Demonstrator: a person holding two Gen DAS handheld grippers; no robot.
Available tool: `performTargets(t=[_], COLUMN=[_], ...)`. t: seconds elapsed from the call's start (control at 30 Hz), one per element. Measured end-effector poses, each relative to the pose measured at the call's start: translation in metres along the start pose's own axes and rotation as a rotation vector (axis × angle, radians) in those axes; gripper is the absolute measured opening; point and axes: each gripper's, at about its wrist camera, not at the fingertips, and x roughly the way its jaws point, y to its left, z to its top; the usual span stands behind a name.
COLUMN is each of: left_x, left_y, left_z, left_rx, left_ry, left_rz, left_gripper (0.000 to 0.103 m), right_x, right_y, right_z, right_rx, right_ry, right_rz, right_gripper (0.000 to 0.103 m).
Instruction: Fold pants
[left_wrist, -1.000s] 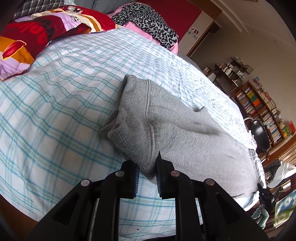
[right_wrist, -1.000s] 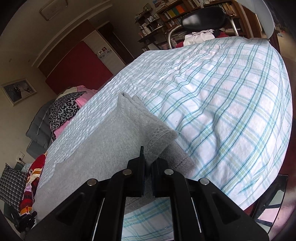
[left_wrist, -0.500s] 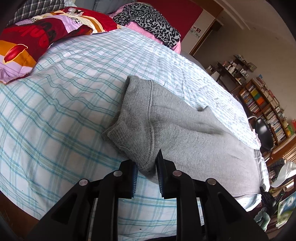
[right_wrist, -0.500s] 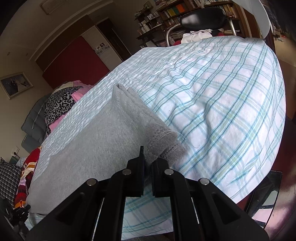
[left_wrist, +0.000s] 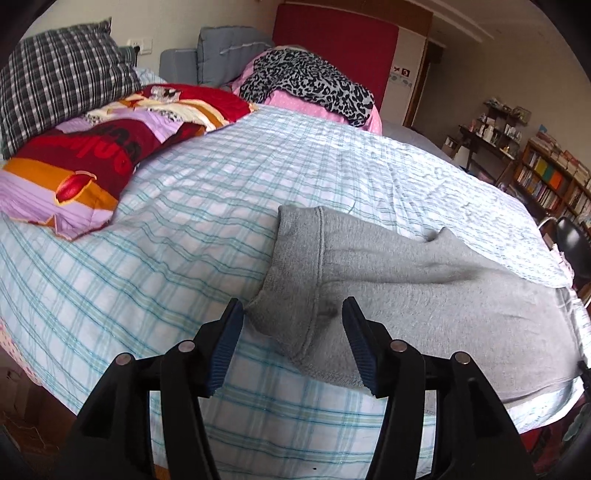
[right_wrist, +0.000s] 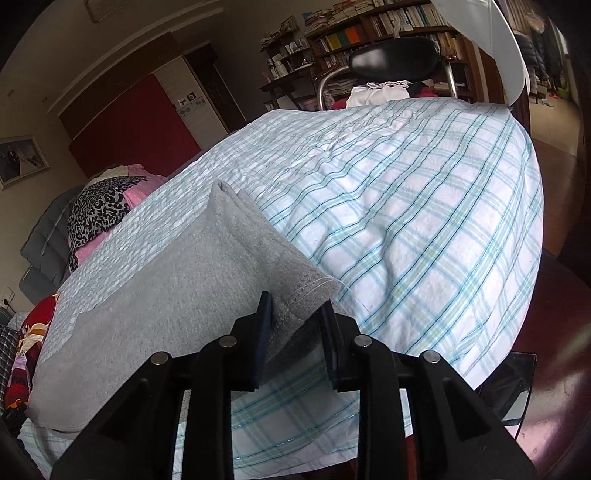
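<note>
The grey sweatpants (left_wrist: 424, 280) lie folded lengthwise on the plaid bedsheet (left_wrist: 147, 266), stretched along the near edge of the bed, with the ribbed waistband end in front of my left tongs (left_wrist: 291, 332) and the other end under my right tongs (right_wrist: 295, 317). A second ago both pairs were pinched tight on the cloth; now my left tongs stand wide apart, the waistband corner lying loose on the sheet between the blue-padded fingers (left_wrist: 225, 343), touching neither as far as I can see. My right tongs have parted too, less widely, and the folded edge of the pants (right_wrist: 207, 266) sits between the two fingers with its frayed corner poking out past the right one; whether the pads brush the fabric I cannot tell. The left view has also swung up since then, so more of the bed's head shows: a red and purple patterned pillow (left_wrist: 92, 162) and a dark checked pillow (left_wrist: 62, 81) at the left, well apart from the pants, and a leopard-print garment (left_wrist: 310, 85) on pink bedding farther back. In the right view a black chair (right_wrist: 395, 59) stands beyond the far end of the bed, before bookshelves (right_wrist: 369, 29).
</note>
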Motion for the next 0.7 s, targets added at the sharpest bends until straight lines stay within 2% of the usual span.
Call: performTargets(t=[0.03, 0.1, 0.2, 0.27, 0.33, 0.43, 0.6, 0.7], left_x=[-0.005, -0.013, -0.021, -0.018, -0.012, 0.001, 0.019, 0.025], left_y=[-0.006, -0.016, -0.036, -0.053, -0.072, -0.097, -0.121, -0.129], left_z=[0.002, 0.006, 0.009, 0.01, 0.009, 0.005, 0.0, -0.005], left_rx=[0.017, 0.05, 0.104, 0.141, 0.181, 0.228, 0.261, 0.284], left_ry=[-0.026, -0.078, -0.145, -0.151, -0.134, -0.105, -0.069, -0.064], left_rz=[0.01, 0.021, 0.028, -0.003, -0.043, -0.085, -0.121, -0.122], left_gripper=[0.058, 0.059, 0.06, 0.06, 0.06, 0.06, 0.06, 0.06], right_x=[-0.004, -0.012, -0.019, -0.018, -0.014, -0.002, 0.025, 0.033], right_y=[0.001, 0.002, 0.012, 0.026, 0.045, 0.076, 0.126, 0.157], right_z=[0.001, 0.002, 0.005, 0.005, 0.001, -0.008, -0.025, -0.036], right_rx=[-0.012, -0.034, -0.079, -0.117, -0.158, -0.206, -0.26, -0.321], right_ry=[-0.024, -0.076, -0.125, -0.124, -0.109, -0.061, 0.062, 0.106], right_rz=[-0.026, -0.077, -0.078, -0.034, 0.028, 0.126, 0.273, 0.331], right_gripper=[0.038, 0.039, 0.039, 0.04, 0.045, 0.047, 0.047, 0.047])
